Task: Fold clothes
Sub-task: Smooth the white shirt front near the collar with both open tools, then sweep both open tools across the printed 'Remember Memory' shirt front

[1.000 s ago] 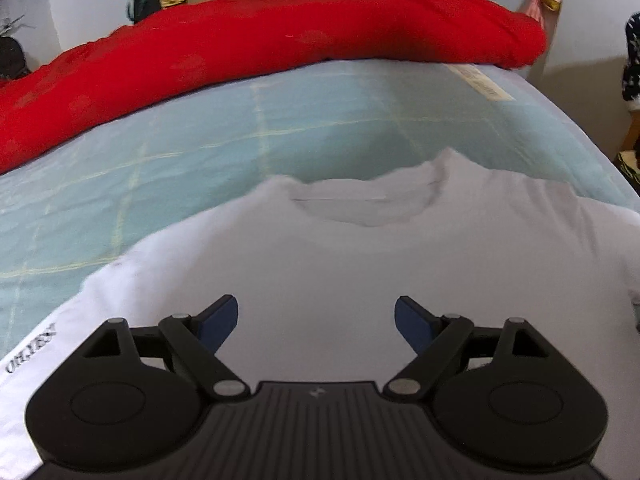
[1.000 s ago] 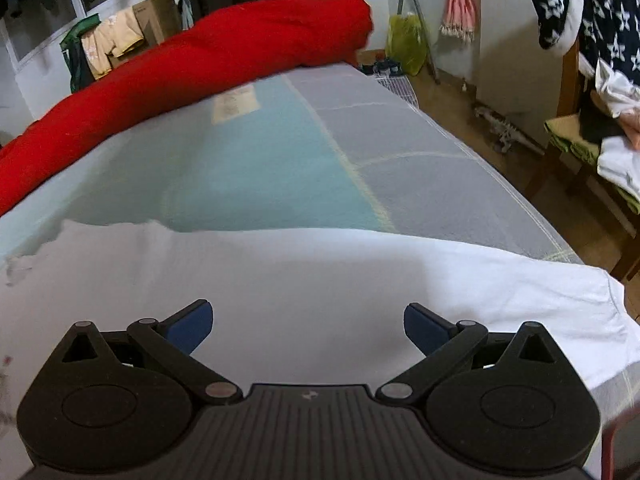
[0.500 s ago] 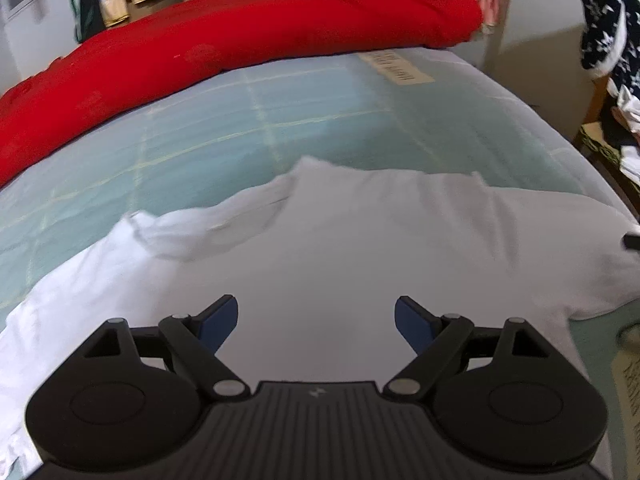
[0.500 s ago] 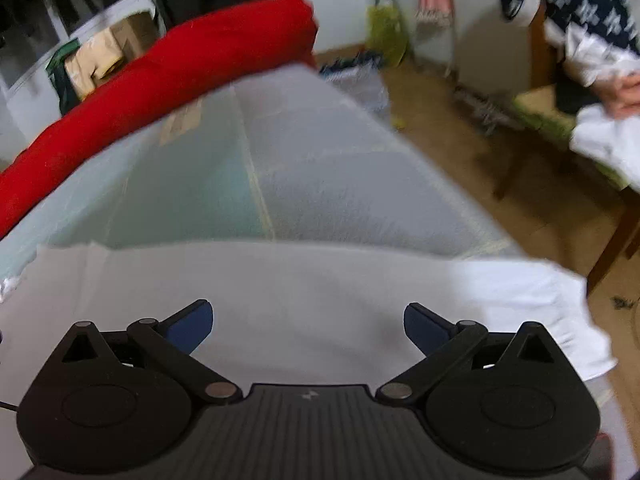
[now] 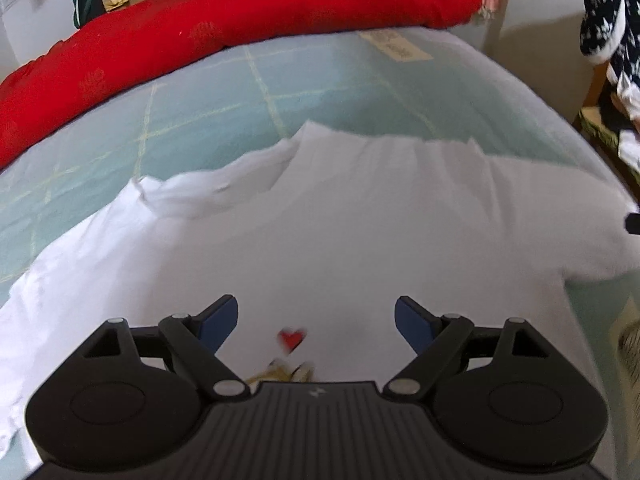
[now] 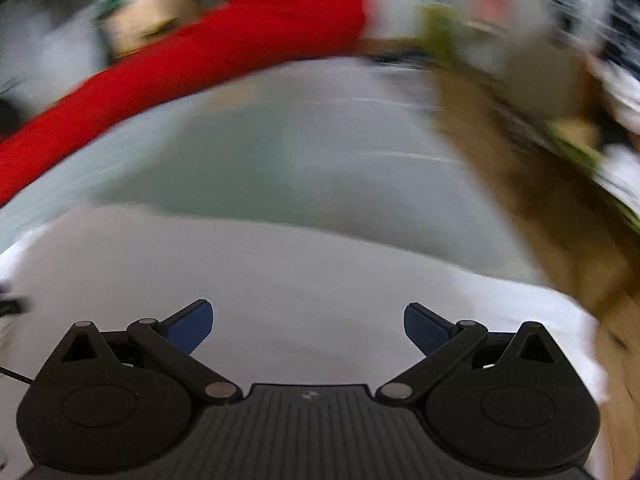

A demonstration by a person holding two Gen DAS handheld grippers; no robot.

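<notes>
Shirt: a white T-shirt [image 5: 360, 232] is lying spread on the bed [image 5: 224, 112], front side up, with a small red heart print [image 5: 291, 338] showing near its lower middle.
Long axis: judged from the left wrist view, the shirt is running from beneath the left gripper [image 5: 316, 322] up toward its collar [image 5: 208, 196], which is rumpled and pointing at the red quilt [image 5: 240, 20].
Sleeve: one sleeve [image 5: 560, 220] is reaching out to the right of the heart print, toward the bed's edge.
Direction from claw: the shirt is sitting straight ahead of and beneath both grippers; the heart print is lying between the left gripper's fingers.
Left gripper: it is hovering over the shirt's body, jaws spread wide and holding nothing.
Right gripper [image 6: 308, 326]: it is hanging over plain white cloth right of the heart print, jaws wide apart and empty; the view is too blurred to say which part.
Nearer hand: the right one is seeming nearer the outstretched sleeve, the left nearer the collar.
Stage: no fold is showing in these views.
</notes>
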